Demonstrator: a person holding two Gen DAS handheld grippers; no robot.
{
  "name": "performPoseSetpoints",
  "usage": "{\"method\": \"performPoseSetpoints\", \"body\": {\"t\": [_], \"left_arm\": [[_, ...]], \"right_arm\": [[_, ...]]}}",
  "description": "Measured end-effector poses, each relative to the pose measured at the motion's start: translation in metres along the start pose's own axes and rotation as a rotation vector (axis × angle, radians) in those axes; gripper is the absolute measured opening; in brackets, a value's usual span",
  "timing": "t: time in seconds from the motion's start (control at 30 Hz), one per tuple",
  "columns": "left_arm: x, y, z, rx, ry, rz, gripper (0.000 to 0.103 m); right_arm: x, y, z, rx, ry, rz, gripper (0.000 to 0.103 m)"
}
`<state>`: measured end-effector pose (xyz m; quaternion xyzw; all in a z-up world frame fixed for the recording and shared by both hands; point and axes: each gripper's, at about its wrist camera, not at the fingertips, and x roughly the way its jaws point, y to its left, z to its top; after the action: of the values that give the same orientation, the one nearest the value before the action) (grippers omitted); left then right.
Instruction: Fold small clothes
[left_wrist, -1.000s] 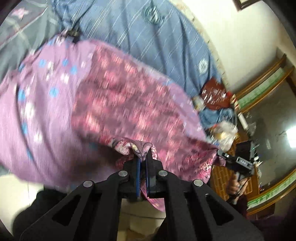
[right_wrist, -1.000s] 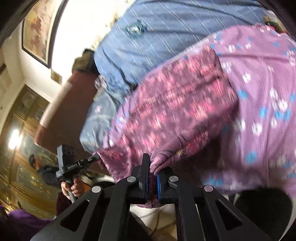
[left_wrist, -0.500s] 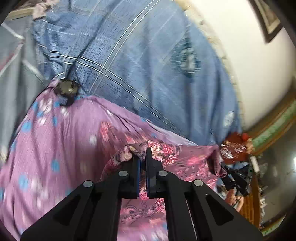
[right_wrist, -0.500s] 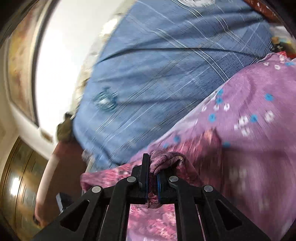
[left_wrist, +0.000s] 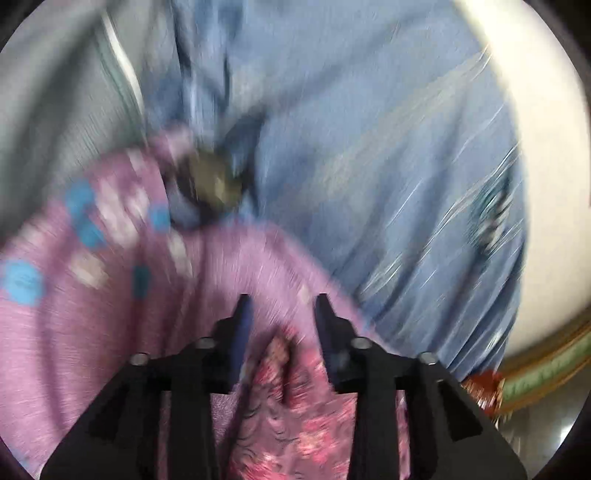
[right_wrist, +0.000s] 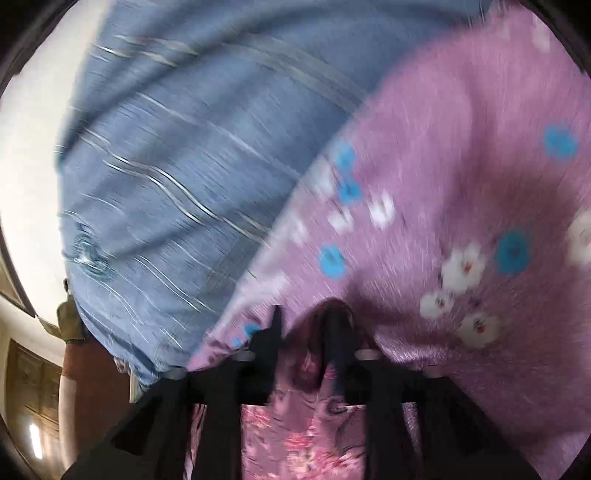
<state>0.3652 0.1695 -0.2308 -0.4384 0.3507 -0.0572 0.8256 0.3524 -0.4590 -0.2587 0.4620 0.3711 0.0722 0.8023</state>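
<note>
Left gripper (left_wrist: 282, 310): jaws just opening, standing apart around a fold of the garment (left_wrist: 288, 406).
Right gripper (right_wrist: 306, 321): also opening, cloth bunching loose between.
Bedsheet (right_wrist: 177, 147): lying underneath.

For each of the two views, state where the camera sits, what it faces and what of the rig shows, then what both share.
Left wrist: sits on the left gripper, looking forward and down along its fingers at the purple garment on blue bedding; jaws apart, having just been opening, a fabric fold loose between them.
Right wrist: sits on the right gripper, facing the same garment and bedding; jaws likewise just opened, a fold between them.
Shared: the garment, the bedding, a pale wall.
</note>
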Motion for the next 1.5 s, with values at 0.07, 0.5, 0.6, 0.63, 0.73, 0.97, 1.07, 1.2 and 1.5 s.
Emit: {"method": "performPoseSetpoints", "body": {"t": [0.07,0.5,0.6,0.63,0.73,0.97,1.07,1.2,1.5], "left_arm": [[-0.027,-0.013,-0.007,0.039,-0.058,0.030,0.055],[-0.021,-0.035,-0.161,0.252,0.148,0.297,0.058],[-0.019,-0.042,-0.159,0.308,0.150,0.325,0.058],[-0.019,-0.041,-0.158,0.314,0.156,0.324,0.058],[-0.019,-0.035,-0.154,0.305,0.179,0.298,0.058],[-0.027,-0.035,-0.166,0.388,0.198,0.284,0.052],[-0.028,-0.034,-0.170,0.416,0.194,0.278,0.048],[-0.027,-0.036,-0.170,0.437,0.195,0.285,0.043],[-0.033,-0.053,-0.178,0.498,0.154,0.355,0.043]], "right_arm": [[-0.027,0.017,-0.003,-0.042,-0.109,0.014,0.065],[0.076,0.095,-0.090,-0.472,0.239,-0.408,0.022],[0.105,0.089,-0.063,-0.517,0.145,-0.499,0.021],[0.110,0.089,-0.053,-0.513,0.100,-0.511,0.021],[0.108,0.105,-0.046,-0.515,0.025,-0.495,0.027],[0.133,0.191,-0.157,-0.751,0.357,-0.144,0.024],[0.183,0.208,-0.199,-0.751,0.509,-0.139,0.024],[0.232,0.221,-0.197,-0.699,0.448,-0.144,0.023],[0.146,0.211,-0.149,-0.658,0.260,-0.069,0.027]]}}
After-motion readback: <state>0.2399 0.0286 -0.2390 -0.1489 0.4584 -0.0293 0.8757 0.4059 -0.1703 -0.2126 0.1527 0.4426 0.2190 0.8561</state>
